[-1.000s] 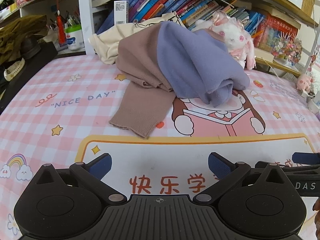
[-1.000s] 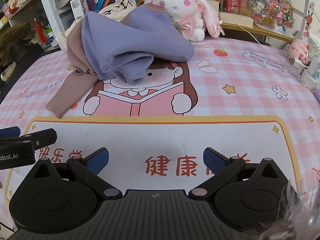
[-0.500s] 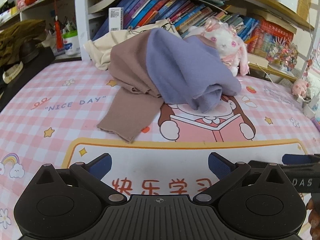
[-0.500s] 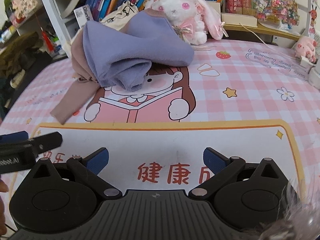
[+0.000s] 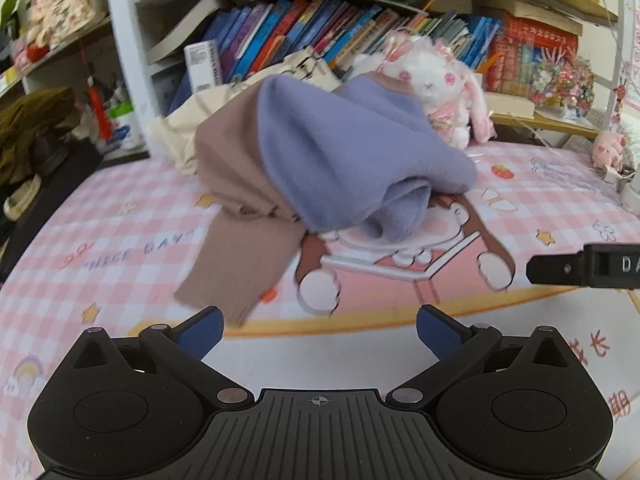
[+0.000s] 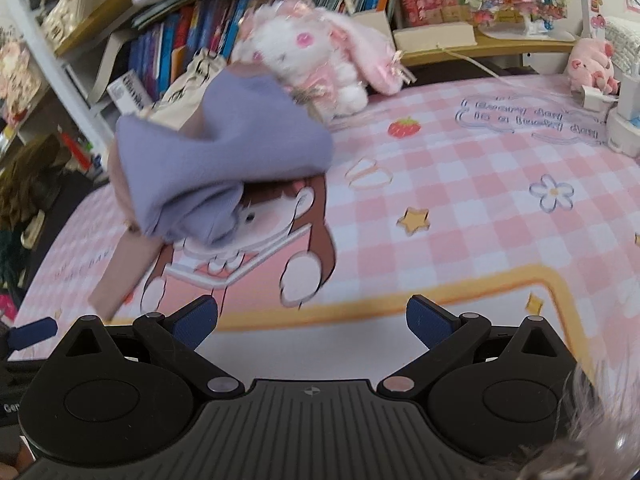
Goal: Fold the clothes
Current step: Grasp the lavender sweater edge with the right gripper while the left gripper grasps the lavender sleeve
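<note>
A pink checked table mat [image 5: 120, 216] lies under everything. Behind it are shelves of books [image 5: 304, 28]. The clothes pile [image 5: 320, 160], purple over brown, sits at the back of the mat, touching a white bunny toy [image 5: 436, 84]. A small pink pig toy [image 6: 592, 66] sits far right. The left gripper [image 5: 318, 330] and right gripper [image 6: 312, 320] are both wide apart, holding nothing. Since a moment ago both have moved closer to the pile.

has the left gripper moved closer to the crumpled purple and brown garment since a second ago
Yes. The left gripper has moved forward: its fingertips, earlier over the mat's white panel, now reach the yellow border, near the purple and brown garment.
</note>
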Demonstrator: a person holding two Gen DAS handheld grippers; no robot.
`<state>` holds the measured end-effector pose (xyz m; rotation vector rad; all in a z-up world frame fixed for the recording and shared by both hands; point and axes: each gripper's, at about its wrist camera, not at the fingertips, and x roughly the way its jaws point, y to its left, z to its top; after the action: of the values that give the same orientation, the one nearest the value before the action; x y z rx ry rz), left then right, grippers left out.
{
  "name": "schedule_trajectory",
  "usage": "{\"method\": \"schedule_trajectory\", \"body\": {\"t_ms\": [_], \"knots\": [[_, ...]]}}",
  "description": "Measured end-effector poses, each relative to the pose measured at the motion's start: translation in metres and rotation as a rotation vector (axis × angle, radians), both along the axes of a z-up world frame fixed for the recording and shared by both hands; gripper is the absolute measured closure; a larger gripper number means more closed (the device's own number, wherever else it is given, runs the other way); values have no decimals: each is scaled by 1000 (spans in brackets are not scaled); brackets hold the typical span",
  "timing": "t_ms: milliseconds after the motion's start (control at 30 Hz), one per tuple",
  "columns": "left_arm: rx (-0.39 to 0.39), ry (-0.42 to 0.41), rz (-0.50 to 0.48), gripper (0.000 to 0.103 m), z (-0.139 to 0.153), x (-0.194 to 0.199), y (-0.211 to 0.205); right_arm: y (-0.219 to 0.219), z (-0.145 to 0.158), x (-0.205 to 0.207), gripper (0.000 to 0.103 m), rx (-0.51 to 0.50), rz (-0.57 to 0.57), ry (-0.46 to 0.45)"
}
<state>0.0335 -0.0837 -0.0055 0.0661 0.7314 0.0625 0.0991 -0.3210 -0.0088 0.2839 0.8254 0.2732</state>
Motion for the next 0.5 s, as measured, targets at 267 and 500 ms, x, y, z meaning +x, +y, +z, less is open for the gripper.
{"method": "schedule_trajectory", "body": {"t_ms": [267, 500], "knots": [[71, -85, -25, 0, 4, 35, -16, -21, 5, 31, 1, 106, -25, -4], [259, -132, -73, 8, -13, 70, -45, -27, 8, 39, 1, 260, -28, 27]]}}
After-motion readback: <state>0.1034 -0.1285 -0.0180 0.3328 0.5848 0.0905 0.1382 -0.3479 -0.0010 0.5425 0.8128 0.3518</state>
